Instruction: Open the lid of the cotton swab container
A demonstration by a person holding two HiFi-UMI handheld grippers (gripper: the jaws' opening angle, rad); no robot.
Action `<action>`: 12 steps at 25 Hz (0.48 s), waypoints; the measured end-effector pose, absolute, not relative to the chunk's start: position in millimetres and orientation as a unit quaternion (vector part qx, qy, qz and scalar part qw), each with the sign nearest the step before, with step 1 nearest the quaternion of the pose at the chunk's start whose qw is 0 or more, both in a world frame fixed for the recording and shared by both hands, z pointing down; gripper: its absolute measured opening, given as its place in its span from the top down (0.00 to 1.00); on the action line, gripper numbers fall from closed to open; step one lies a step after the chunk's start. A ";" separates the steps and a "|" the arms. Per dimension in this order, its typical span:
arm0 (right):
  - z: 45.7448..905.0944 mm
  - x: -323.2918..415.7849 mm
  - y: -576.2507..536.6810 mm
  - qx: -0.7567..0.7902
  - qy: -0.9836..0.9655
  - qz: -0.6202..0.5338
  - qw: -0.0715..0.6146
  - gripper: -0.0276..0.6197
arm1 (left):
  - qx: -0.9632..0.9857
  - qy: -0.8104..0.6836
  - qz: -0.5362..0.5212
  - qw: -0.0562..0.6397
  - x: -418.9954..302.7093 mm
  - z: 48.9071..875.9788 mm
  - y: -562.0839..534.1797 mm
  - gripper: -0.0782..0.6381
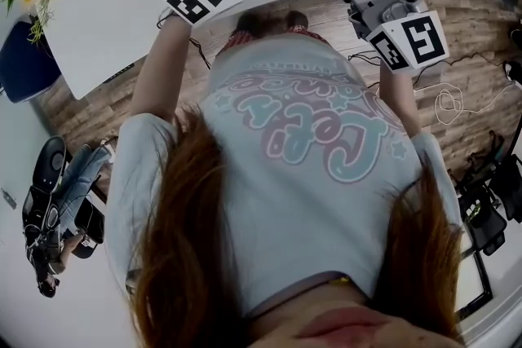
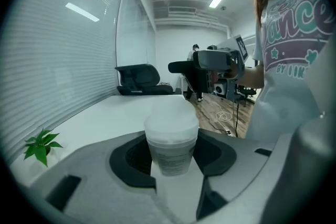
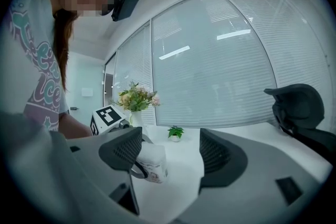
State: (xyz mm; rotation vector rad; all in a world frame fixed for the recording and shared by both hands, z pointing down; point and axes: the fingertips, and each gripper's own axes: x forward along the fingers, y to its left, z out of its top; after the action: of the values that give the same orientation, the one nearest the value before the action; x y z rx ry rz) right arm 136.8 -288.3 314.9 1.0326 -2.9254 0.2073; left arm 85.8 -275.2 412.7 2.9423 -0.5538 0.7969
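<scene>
The left hand-held gripper [image 2: 172, 153] is pinching the frosted white plastic cotton swab container [image 2: 171, 150] between its two dark pads. It is holding the container upright, seemingly clear of the white table [image 2: 100, 120] and over its near edge. The container's rounded translucent lid [image 2: 171, 122] is sitting closed on top, so the opening is not yet begun.

Just beyond, the right hand-held gripper [image 3: 170, 152] is hanging with its jaws spread and nothing between them. In the right gripper view the container is showing past that gripper's left-hand pad rather than centred in the gap.

That offset is the likely trouble. If the right jaws are closing from here, one pad may be striking the lid first and twisting the smooth container in the left grip. A hard pull on a tight lid could be jerking the body loose, dropping it onto the table or scattering swabs. With no surface under it, the left pinch alone is carrying the load.

Farther along the table, a small green potted plant [image 3: 175, 132] and a vase of flowers [image 3: 135, 99] are standing by the far edge.
</scene>
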 end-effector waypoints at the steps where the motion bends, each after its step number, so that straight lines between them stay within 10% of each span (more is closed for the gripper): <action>1: 314.2 135.0 -288.6 0.327 -0.943 0.063 0.019 0.42 | 0.950 -0.175 0.258 0.020 85.4 409.9 -274.1 0.62; 12: 302.5 107.7 -282.4 0.251 -0.966 0.010 0.053 0.42 | 0.958 -0.130 0.256 0.016 81.5 380.8 -259.2 0.62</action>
State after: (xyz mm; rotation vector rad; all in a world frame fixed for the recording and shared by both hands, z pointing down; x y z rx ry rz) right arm 107.7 -282.4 302.5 0.7641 -2.9382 0.0297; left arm 81.5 -259.2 380.8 2.9791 -0.4042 0.7969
